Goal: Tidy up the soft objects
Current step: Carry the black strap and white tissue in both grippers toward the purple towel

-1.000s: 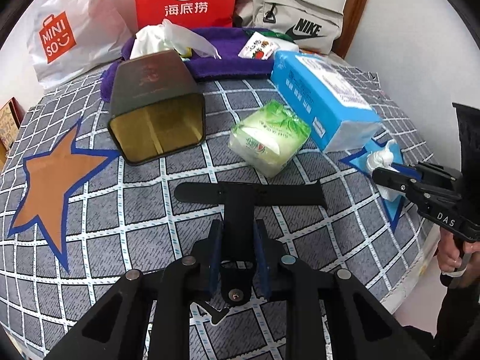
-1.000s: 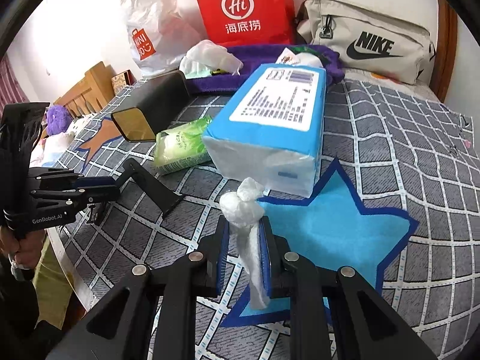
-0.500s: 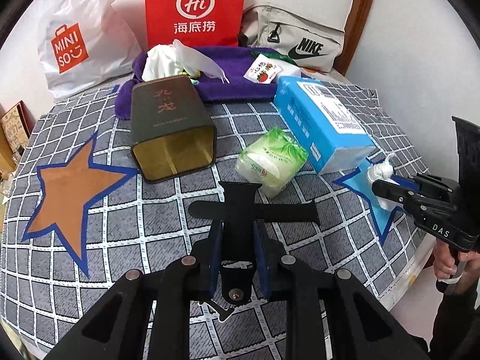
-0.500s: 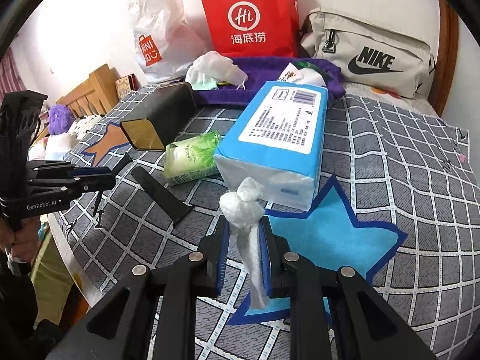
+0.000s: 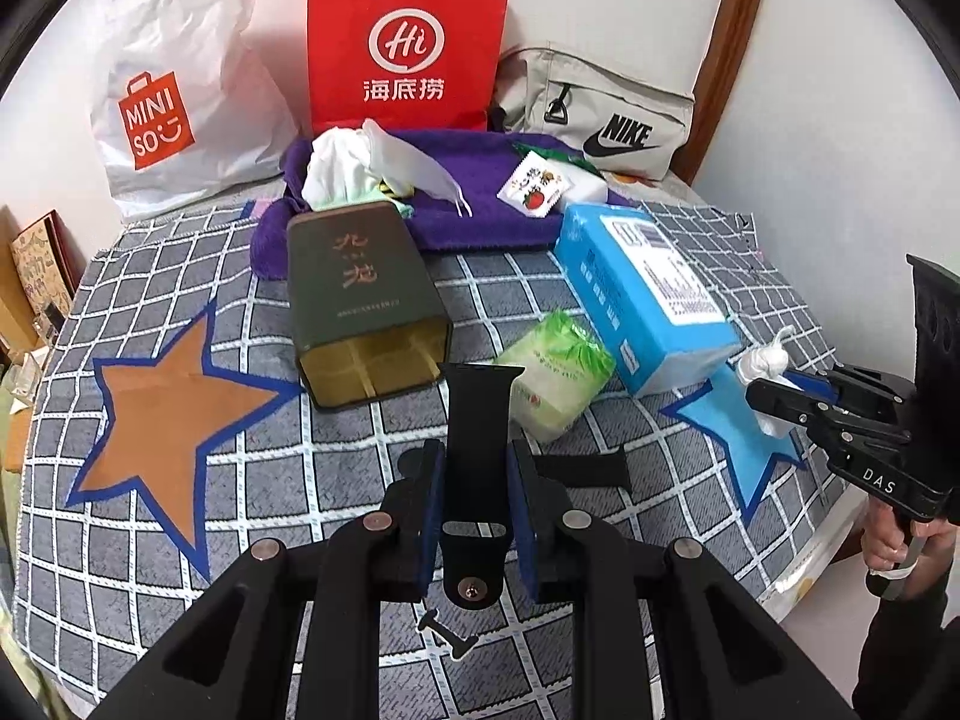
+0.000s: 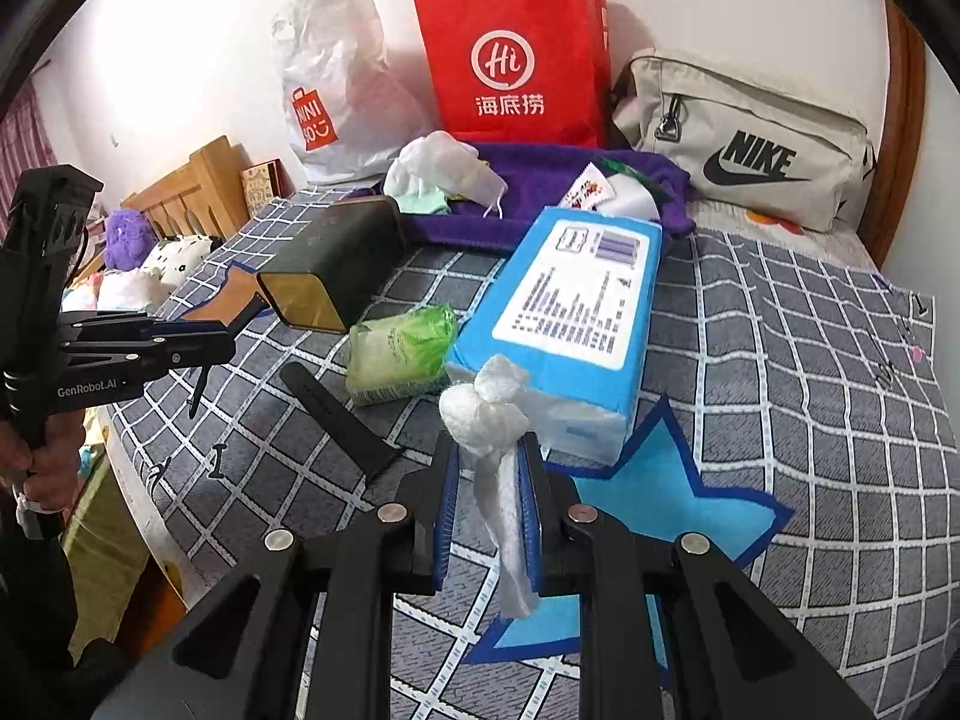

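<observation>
The left gripper is clamped on a black strap, lifted clear of the bed. The strap's long axis runs along the fingers, its rounded tip pointing to 12 o'clock and its buckle end hanging at 6 between the blue pads. A second strap lies flat on the checked cover just beyond; in the right wrist view its length runs from 10 to 4 o'clock.

The right gripper pinches a knotted white cloth, held above the blue star. The knot sits at 12 o'clock above the fingertips and the tail hangs down to 6, so the cloth stands roughly upright.

In the left wrist view, the tin lies on its side at 11 o'clock, open end toward the camera. The green pack is at 1 o'clock, touching the blue tissue pack, whose length runs from 11 to 5. The purple towel lies at 12 in front of the bags.
</observation>
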Available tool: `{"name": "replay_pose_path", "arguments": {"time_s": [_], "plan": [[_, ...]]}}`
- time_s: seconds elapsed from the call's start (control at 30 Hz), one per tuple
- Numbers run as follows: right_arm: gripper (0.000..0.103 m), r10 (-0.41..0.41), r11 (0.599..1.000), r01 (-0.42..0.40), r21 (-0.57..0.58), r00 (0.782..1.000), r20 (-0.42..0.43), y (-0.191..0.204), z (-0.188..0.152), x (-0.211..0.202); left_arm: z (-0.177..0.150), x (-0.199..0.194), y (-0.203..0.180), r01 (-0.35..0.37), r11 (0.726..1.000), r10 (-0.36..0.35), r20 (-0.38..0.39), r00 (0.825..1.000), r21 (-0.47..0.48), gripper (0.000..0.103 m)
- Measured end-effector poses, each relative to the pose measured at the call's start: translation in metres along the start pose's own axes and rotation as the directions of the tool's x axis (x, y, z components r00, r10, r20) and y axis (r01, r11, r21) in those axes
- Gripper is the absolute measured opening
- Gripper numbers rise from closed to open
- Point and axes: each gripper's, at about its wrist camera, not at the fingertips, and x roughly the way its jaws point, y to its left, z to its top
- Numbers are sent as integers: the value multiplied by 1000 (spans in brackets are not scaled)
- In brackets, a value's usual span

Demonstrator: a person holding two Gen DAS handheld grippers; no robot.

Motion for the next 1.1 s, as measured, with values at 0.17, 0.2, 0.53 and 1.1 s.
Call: {"name": "replay_pose_path", "arguments": {"time_s": [0.17, 0.2, 0.53, 1.1], "plan": [[19, 1, 1000, -1, -13, 1000, 7, 1, 10, -1, 10, -1, 2, 8, 1000, -8, 9, 1000, -4, 20], [19, 2, 1000, -1, -14, 1000, 8, 2, 12, -1, 11, -2, 3, 7, 1000, -7, 10, 1000, -5, 20], [19, 4, 1000, -3, -18, 1000, 13, 0, 27, 1, 28, -5, 8, 4, 1000, -3, 30, 1000, -15, 20], [19, 3, 999, -2, -35, 999, 32, -11, 68, 12, 69, 2, 20, -8, 999, 10, 57, 998, -38, 20]]}}
